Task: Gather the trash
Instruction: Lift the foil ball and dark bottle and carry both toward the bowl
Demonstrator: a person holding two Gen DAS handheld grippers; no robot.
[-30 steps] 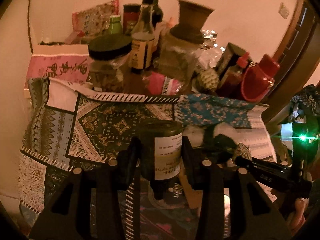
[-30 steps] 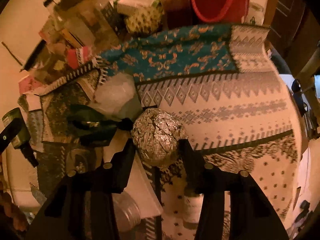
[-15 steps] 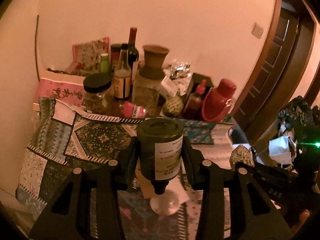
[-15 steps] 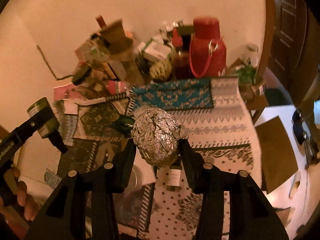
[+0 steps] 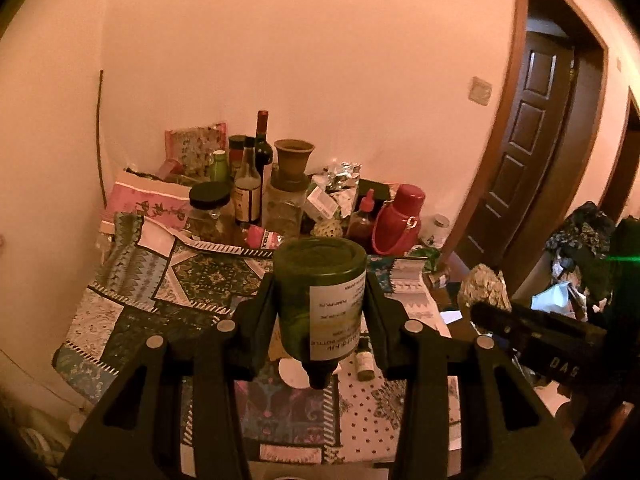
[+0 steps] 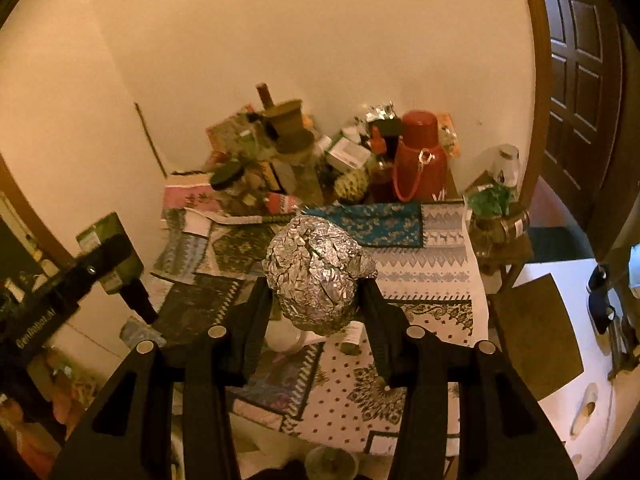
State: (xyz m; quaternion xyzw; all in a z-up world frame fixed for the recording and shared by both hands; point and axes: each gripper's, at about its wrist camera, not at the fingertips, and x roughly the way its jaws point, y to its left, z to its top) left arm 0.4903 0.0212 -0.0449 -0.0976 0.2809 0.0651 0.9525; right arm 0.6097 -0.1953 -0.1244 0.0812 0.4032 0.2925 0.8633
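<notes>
Left hand-held gripper: two black, matte plastic fingers clamp one dark green glass bottle at centre frame. The bottle is cylindrical and glossy, held neck-down with its flat base toward the lens; one white paper label wraps its right side.

Right hand-held gripper: two identical black fingers clamp one crumpled aluminium foil ball at centre frame. The ball is roughly egg-shaped, silver, with a finely creased, faceted surface.

Both items are held above the desk, which lies in the lower half of each view under a patchwork cloth of teal, white and dark printed panels.

At the desk's far edge, centre frame: one red plastic flask with a loop handle, one brown clay pot atop a jar, and one tall wine bottle with a red cap. One small labelled vial lies on the cloth below the left hand-held gripper.
</notes>
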